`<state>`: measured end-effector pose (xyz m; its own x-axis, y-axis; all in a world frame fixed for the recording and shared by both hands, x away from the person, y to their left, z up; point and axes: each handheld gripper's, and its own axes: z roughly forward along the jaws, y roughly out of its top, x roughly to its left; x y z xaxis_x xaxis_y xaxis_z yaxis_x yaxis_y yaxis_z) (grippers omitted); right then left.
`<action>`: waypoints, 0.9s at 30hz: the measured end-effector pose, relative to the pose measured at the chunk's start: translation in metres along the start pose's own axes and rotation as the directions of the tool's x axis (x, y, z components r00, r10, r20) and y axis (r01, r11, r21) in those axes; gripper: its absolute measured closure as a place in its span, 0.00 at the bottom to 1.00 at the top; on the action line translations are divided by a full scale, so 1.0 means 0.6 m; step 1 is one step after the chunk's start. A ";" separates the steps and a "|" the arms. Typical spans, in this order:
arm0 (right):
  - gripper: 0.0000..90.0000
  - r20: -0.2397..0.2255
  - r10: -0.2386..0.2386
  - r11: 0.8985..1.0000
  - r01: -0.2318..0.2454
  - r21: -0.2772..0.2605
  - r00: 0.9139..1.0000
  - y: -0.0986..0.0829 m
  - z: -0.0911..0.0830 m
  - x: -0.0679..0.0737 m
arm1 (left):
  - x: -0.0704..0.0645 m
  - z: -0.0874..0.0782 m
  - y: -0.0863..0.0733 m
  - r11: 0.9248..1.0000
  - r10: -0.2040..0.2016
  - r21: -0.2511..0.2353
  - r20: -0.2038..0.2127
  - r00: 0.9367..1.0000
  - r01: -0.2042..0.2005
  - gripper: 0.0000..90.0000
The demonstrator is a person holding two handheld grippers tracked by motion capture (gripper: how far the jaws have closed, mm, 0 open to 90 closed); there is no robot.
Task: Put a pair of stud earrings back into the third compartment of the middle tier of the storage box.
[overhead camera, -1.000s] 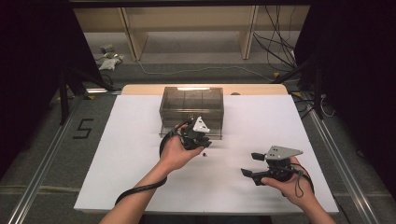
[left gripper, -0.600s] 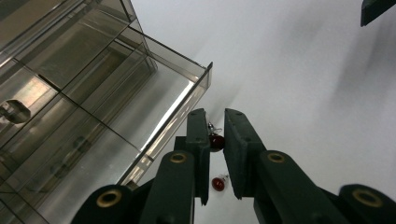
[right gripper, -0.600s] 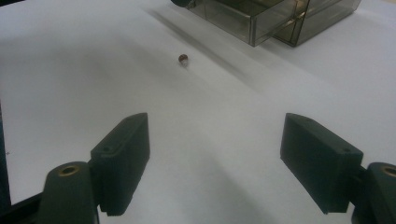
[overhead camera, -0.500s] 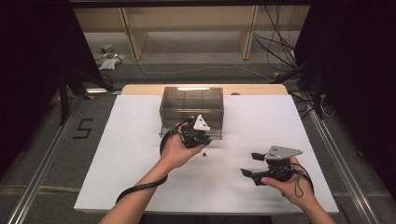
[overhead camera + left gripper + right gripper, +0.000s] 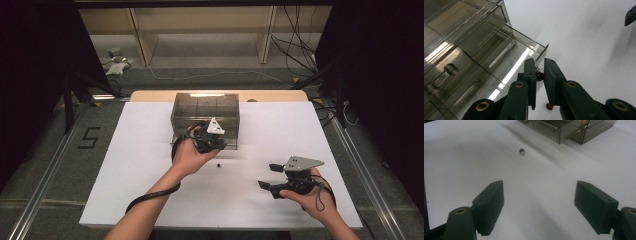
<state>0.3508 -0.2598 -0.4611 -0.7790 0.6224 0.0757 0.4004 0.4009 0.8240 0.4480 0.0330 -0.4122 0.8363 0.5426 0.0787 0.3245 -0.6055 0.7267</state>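
Note:
A smoky clear drawer box (image 5: 205, 114) stands at the table's middle back, one low drawer (image 5: 534, 48) pulled out. My left gripper (image 5: 214, 143) hovers at that drawer's front. In the left gripper view its jaws (image 5: 539, 61) are nearly together, shut on a small dark red bead (image 5: 539, 76) with a metal bit. A second red bead (image 5: 218, 165) lies on the white table just below it, seen again as the loose bead (image 5: 549, 106) and the loose bead (image 5: 521, 150). My right gripper (image 5: 270, 176) rests at the front right, open and empty (image 5: 539, 207).
The white table (image 5: 125, 165) has free room left and right of the box. The open drawer (image 5: 560, 131) juts toward my right gripper. Cables and shelf legs lie on the floor beyond the table. A jaw of the right gripper (image 5: 631, 15) shows far off.

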 end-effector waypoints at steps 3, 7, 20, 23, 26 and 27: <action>0.27 0.001 0.002 1.000 -0.002 0.002 1.000 0.000 0.000 0.000 | 0.003 0.003 0.003 1.000 -0.007 -0.002 -0.001 1.000 0.007 0.89; 0.27 0.001 0.002 1.000 -0.002 0.000 1.000 0.000 0.000 0.000 | 0.008 0.008 0.007 1.000 -0.007 0.002 -0.003 1.000 0.007 0.89; 0.27 0.002 0.005 1.000 -0.005 0.004 1.000 -0.001 0.001 0.000 | 0.020 0.015 0.016 1.000 -0.010 0.000 -0.023 1.000 0.010 0.89; 0.27 0.000 0.003 1.000 -0.003 0.007 1.000 -0.001 0.001 0.000 | 0.023 0.017 0.018 1.000 -0.014 -0.001 -0.032 0.999 0.014 0.89; 0.27 -0.001 0.003 1.000 -0.003 0.007 1.000 -0.001 0.001 0.000 | 0.027 0.020 0.020 1.000 -0.014 0.003 -0.037 0.999 0.014 0.89; 0.27 -0.001 0.002 1.000 -0.002 0.007 1.000 -0.001 0.001 0.000 | 0.027 0.022 0.021 1.000 -0.018 0.001 -0.037 0.999 0.018 0.89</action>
<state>0.3509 -0.2597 -0.4620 -0.7785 0.6228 0.0781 0.4056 0.4042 0.8198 0.4716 0.0268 -0.4109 0.8131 0.5749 0.0911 0.3399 -0.5961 0.7274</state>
